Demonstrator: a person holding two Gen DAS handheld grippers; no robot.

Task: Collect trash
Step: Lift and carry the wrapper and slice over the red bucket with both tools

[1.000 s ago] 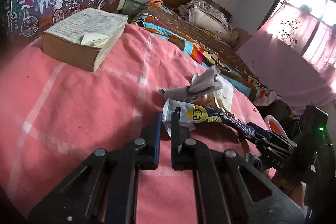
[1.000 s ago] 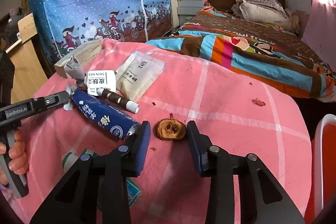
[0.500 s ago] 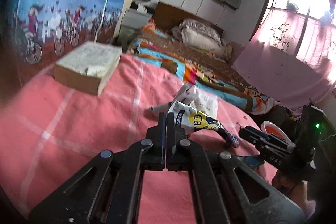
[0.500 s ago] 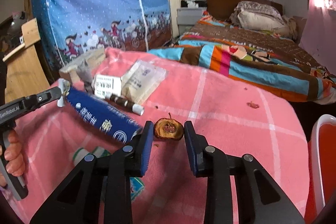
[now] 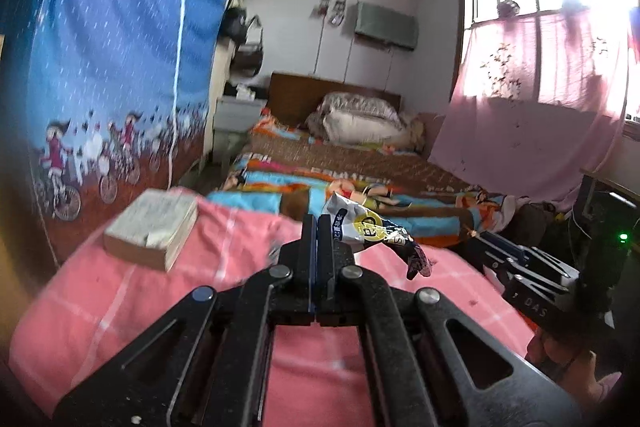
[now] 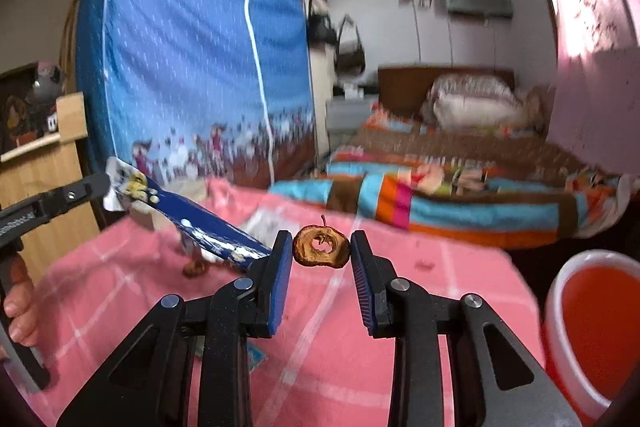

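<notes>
Trash half-collected: my left gripper (image 5: 316, 227) grasps wrapper (image 5: 372, 231), right gripper (image 6: 322, 255) grasps apple core (image 6: 322, 251); bin (image 6: 560, 291) near right, scraps remain.

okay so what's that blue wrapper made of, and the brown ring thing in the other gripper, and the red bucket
Blue wrapper: thin glossy plastic film or foil laminate, judging by its crinkles, sheen and silvery torn end.
Brown ring: looks organic, probably a dried fruit slice; matte, wrinkled, with a stem.
Red bucket: smooth moulded plastic, apparently, with a pale rolled rim.
</notes>
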